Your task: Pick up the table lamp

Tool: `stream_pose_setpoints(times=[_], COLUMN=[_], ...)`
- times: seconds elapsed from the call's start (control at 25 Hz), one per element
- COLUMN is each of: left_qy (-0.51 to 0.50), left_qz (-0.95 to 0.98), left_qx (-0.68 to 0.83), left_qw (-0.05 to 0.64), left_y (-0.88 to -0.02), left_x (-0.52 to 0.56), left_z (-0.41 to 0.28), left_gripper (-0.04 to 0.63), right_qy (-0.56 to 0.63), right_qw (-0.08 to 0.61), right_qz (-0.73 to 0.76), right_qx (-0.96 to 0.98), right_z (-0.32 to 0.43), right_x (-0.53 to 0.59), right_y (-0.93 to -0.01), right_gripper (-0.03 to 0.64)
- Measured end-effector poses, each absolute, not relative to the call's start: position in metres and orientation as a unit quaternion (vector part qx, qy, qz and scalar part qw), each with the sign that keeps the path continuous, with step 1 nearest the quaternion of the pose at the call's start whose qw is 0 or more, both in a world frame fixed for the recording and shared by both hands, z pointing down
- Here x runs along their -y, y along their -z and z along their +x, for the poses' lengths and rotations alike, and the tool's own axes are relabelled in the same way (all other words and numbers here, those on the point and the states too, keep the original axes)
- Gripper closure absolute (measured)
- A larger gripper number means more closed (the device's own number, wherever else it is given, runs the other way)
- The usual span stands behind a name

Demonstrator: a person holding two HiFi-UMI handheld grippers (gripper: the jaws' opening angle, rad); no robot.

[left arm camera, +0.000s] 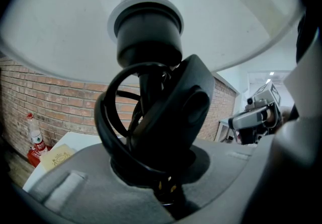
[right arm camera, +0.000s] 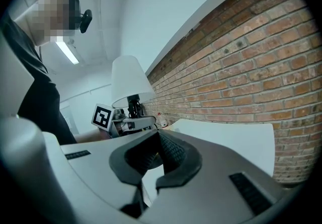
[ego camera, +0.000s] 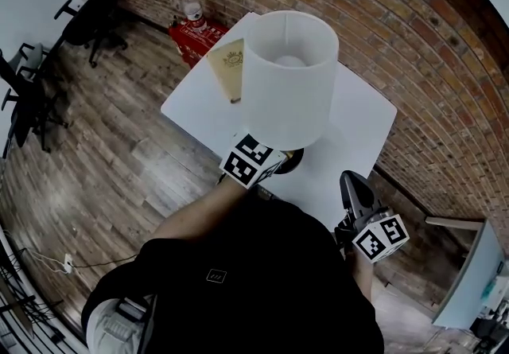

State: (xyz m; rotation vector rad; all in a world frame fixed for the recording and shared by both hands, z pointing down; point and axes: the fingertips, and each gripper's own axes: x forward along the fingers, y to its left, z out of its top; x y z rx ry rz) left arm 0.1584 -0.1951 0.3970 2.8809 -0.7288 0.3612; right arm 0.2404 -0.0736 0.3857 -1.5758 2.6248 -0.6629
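Close below the head camera, the left gripper (left arm camera: pixel 162 181) clamps the dark stem of the table lamp (ego camera: pixel 288 78) over the white table (ego camera: pixel 362 126); the right gripper (ego camera: pixel 352 185), jaws together and empty, sits at the table's edge; beyond lie plank floor (ego camera: pixel 119 134) and brick wall (ego camera: pixel 417 42)

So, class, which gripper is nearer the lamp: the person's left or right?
Left. The left gripper is shut on the lamp, gripping its stem below the shade. The right gripper is apart from it, over the table's near right edge, holding nothing.
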Motion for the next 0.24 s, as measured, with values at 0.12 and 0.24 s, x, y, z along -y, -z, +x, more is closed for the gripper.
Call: stream_pose_setpoints(times=[0.12,0.24], left_qy=[-0.117,-0.114], left_qz=[0.959,0.959], left_qx=[0.246,0.248], left_qw=[0.077,0.076], left_y=[-0.397,-0.397], left_x=[0.204,0.211], left_z=[0.154,0.15], left_gripper=[0.543,0.543], right_qy=[0.211,0.213], right_qw=[0.001,-0.001], right_qz=[-0.5,-0.499], right_qx=[-0.84,-0.84], right_z=[0.235,0.231], right_x=[0.081,0.086], right_y=[-0.386,-0.389], right_gripper=[0.604,0.604])
